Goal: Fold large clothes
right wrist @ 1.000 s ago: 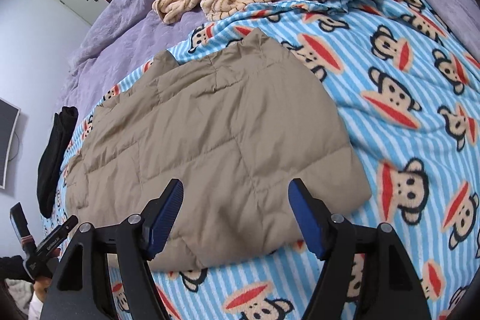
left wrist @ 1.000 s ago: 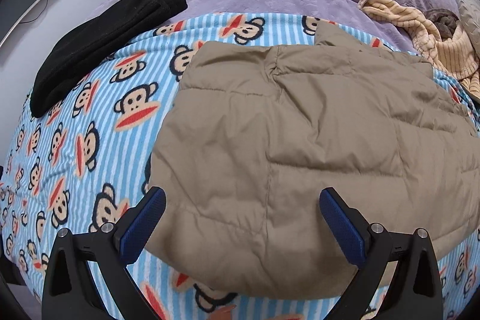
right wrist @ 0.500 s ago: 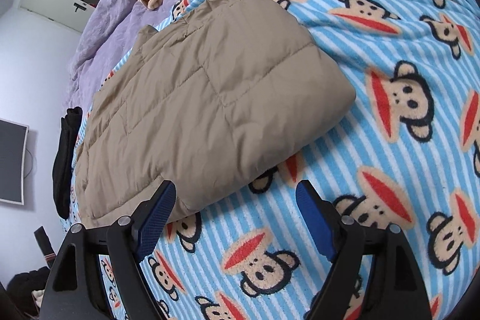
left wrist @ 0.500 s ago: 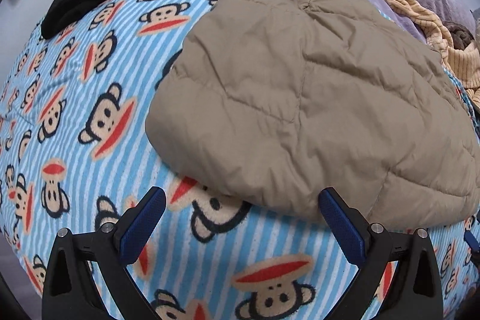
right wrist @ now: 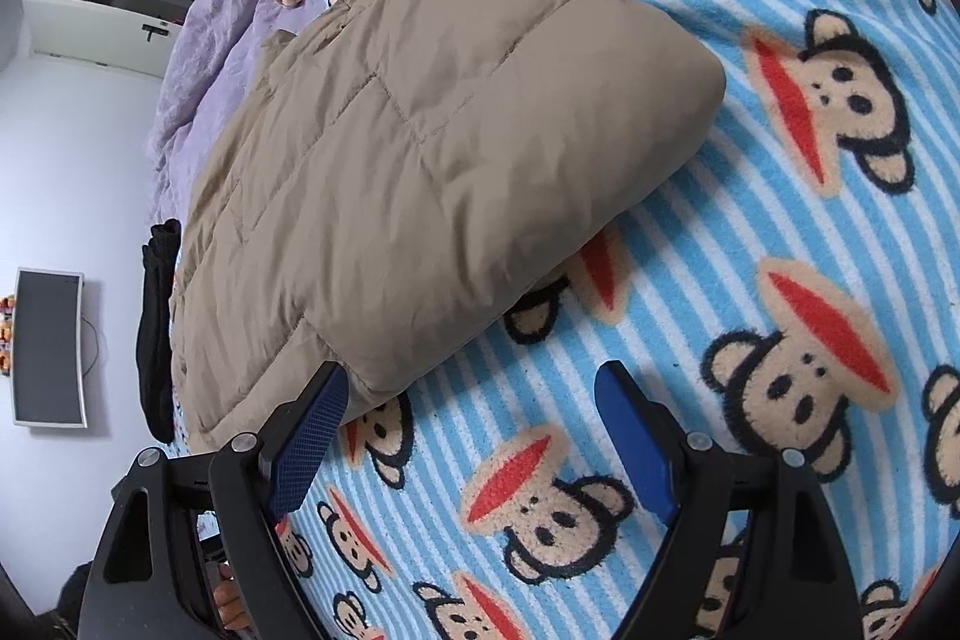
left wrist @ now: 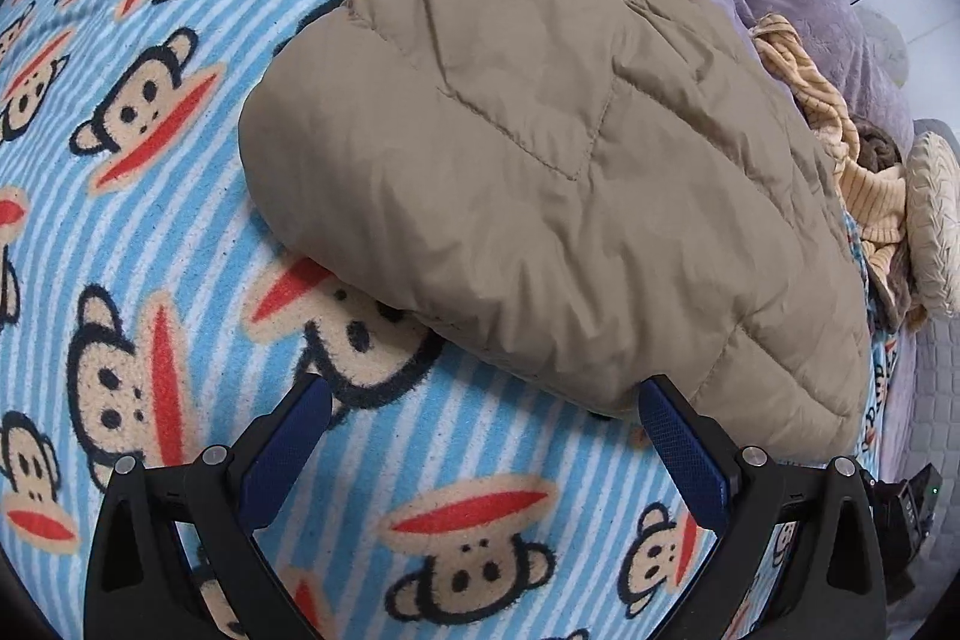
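Here monkey-print blanket (left wrist: 150, 100) bears tan jacket (left wrist: 540, 148).

No words, labels, brands or numbers can be read anywhere in either view.

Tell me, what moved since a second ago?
Both grippers dropped low toward the near edge of the tan jacket. The left gripper and right gripper stay open, holding nothing. The jacket still lies folded on the monkey blanket.
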